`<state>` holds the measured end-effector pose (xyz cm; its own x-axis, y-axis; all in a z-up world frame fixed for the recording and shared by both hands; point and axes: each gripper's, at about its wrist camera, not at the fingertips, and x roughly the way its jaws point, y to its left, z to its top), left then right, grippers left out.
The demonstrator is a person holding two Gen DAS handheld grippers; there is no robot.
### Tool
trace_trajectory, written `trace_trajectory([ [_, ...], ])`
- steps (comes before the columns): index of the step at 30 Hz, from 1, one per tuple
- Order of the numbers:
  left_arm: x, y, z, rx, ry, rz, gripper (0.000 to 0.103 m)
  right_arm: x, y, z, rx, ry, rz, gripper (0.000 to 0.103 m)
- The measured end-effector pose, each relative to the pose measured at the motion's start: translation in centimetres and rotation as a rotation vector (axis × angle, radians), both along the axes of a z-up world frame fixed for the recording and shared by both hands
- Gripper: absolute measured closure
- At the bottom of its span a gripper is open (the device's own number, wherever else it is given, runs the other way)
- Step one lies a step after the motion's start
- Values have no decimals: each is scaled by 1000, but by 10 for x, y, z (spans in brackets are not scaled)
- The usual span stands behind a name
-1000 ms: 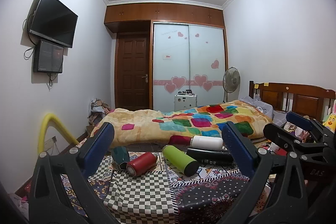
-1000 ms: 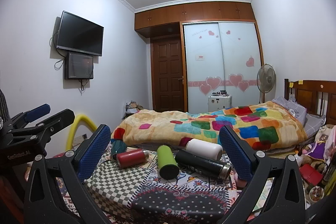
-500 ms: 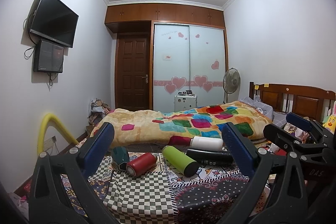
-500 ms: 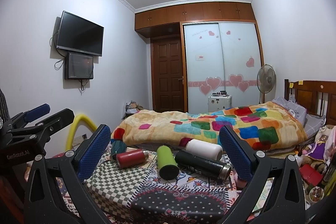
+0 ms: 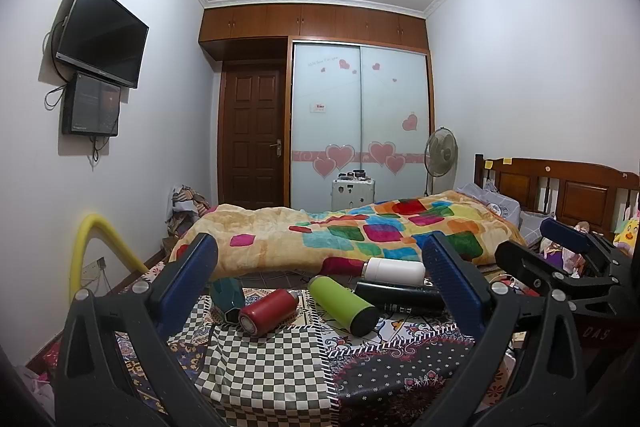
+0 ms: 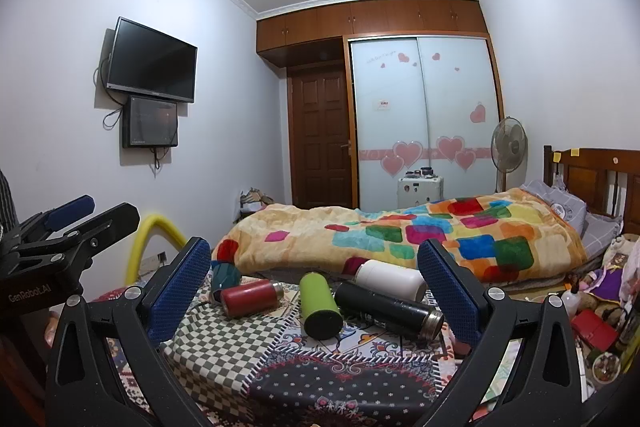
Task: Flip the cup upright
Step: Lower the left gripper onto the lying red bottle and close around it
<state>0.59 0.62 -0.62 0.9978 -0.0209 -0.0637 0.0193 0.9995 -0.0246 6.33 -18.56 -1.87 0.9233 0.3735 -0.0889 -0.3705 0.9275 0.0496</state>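
- Clearly, "GenRobot.AI" is printed on the left gripper (image 6: 68, 223); both it and the right gripper (image 6: 314, 291) are spread wide, empty.
- Five cups lie toppled at the desk's (image 6: 224, 343) far edge, including the green cup (image 6: 318, 303).

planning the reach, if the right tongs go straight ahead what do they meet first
Probably the green bottle, lying on its side nearly centred between the open right tongs, its end toward the camera. The black bottle lies just right of it. Depth is uncertain.

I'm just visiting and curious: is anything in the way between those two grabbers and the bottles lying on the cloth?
Nothing visible blocks them. The left gripper and right gripper are both open above the patterned cloth, with the red cup, green cup and black cup lying on their sides ahead.
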Motion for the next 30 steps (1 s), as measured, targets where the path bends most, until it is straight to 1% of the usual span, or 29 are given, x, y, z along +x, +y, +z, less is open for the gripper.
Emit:
trace_trajectory([
  [6,8,1,-5,3,19,-19,0,4,2,-3,-1,6,0,0],
  [9,22,7,-15,24,63,-20,0,11,3,-9,-26,12,-13,0],
  [10,36,10,-22,53,113,-17,0,12,2,-11,-30,15,-17,0],
  [14,83,25,-45,114,271,-14,0,35,1,-25,-57,69,-24,0],
  [15,98,30,-52,129,316,-12,4,44,0,-30,-59,89,-22,0],
  [18,135,41,-67,167,425,-25,9,59,1,-40,-66,120,-25,0],
  [21,180,57,-83,177,528,-45,14,81,2,-51,-72,155,-26,0],
  [23,207,64,-93,182,591,-61,14,93,2,-56,-70,176,-20,0],
  [25,238,68,-106,204,653,-82,16,109,4,-62,-63,205,-9,0],
  [26,248,70,-112,213,672,-93,16,113,5,-64,-61,216,-5,0],
  [28,275,71,-128,237,735,-127,20,128,8,-72,-62,245,3,0],
  [29,288,72,-134,249,772,-141,23,132,9,-75,-65,256,5,0],
  [30,299,72,-140,262,801,-147,28,136,10,-79,-69,266,7,0],
])
